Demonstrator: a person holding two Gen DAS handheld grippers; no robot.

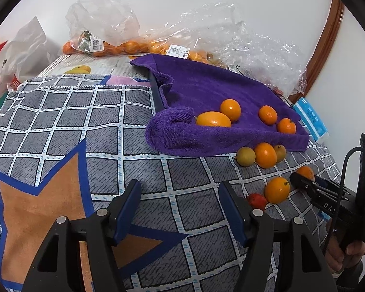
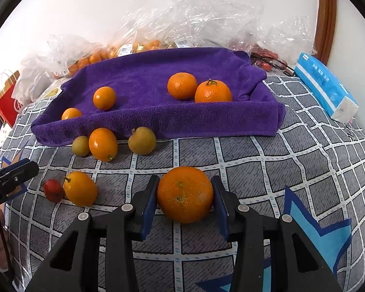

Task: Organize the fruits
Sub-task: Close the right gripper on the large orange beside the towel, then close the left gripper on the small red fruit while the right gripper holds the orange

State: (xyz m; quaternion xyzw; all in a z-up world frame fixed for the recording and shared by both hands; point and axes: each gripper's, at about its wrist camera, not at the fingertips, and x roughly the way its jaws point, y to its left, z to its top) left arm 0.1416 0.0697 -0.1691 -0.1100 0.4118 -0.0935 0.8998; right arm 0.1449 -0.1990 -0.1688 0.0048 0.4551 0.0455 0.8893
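Observation:
My right gripper (image 2: pixel 185 178) is shut on a large mandarin (image 2: pixel 185 194), held just above the checked cloth (image 2: pixel 255 170). Behind it a purple towel (image 2: pixel 146 92) carries two mandarins (image 2: pixel 182 85) on its right and two smaller orange fruits (image 2: pixel 104 98) on its left. In front of the towel lie two green-brown fruits (image 2: pixel 141 140), two oval orange fruits (image 2: pixel 103 144) and a small red fruit (image 2: pixel 53 190). My left gripper (image 1: pixel 179 183) hangs open over bare checked cloth (image 1: pixel 85 112), left of the loose fruit (image 1: pixel 277 189), with nothing between its fingers.
Crumpled clear plastic bags (image 2: pixel 194 12) holding more orange fruit line the back by the white wall. A blue tissue pack (image 2: pixel 326 87) lies at the right edge. A red paper bag (image 2: pixel 7 102) stands at the far left. A wooden frame (image 2: pixel 326 12) rises at the back right.

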